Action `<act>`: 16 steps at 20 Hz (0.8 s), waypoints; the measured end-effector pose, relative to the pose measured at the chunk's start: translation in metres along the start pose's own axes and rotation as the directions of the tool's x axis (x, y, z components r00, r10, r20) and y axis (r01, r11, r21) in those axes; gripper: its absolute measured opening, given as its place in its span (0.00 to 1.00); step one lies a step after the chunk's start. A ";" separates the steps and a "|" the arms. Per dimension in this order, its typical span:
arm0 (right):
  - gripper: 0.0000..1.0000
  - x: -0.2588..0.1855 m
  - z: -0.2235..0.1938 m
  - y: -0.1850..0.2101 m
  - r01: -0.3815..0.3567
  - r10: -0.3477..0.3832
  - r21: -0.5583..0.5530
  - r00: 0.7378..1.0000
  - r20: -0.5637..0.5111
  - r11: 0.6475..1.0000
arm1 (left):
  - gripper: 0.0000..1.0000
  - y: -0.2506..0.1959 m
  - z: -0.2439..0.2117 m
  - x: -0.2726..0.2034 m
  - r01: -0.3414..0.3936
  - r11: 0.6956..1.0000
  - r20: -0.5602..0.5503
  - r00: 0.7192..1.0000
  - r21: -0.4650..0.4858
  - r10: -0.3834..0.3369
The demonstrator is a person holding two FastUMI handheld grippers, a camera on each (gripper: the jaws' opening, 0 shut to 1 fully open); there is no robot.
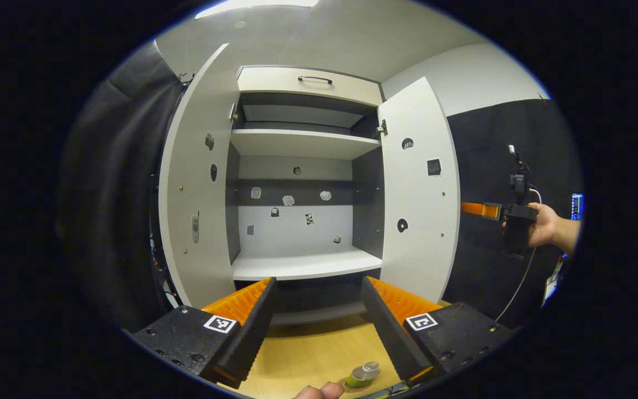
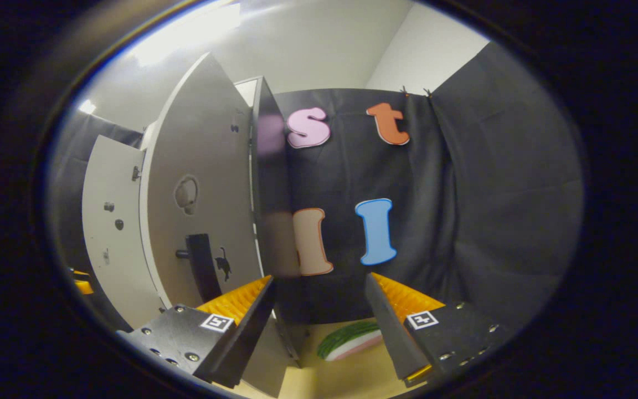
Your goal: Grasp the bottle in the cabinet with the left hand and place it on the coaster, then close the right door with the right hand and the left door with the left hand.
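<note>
The cabinet (image 1: 302, 166) stands with both doors swung out and its shelves bare. A small bottle (image 1: 363, 374) with a green label rests on the round coaster (image 1: 348, 384) on the wooden table, below and just right of my left gripper (image 1: 319, 282), which is open and holds nothing. The right door (image 1: 418, 188) has my right gripper (image 1: 478, 209) just beyond its outer edge, held by a hand (image 1: 546, 227). In the right gripper view my right gripper (image 2: 320, 280) is open, facing the edge of the right door (image 2: 202, 183), near its dark handle (image 2: 200, 266).
The left door (image 1: 197, 183) opens far to the left, also seen as the left door (image 2: 111, 233). A green, white and pink object (image 2: 349, 339) lies on the table (image 2: 346, 371) by the right fingers. A fingertip (image 1: 319, 392) shows at the table's near edge.
</note>
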State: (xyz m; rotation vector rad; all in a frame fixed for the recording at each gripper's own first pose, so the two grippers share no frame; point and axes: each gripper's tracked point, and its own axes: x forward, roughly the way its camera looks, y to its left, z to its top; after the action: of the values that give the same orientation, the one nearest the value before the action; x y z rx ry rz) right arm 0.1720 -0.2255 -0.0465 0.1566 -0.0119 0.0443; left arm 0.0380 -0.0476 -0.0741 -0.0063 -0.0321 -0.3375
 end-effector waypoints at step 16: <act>0.72 0.027 -0.009 0.107 0.047 -0.051 -0.116 0.998 -0.028 0.992 | 0.95 0.083 0.009 -0.040 -0.114 0.993 0.025 0.993 0.001 0.114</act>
State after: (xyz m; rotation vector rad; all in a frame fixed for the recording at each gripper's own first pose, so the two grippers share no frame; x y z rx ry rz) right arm 0.1938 -0.1171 -0.0387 0.0404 0.0202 -0.0030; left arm 0.0272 0.0438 -0.0665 -0.0101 -0.0571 -0.2227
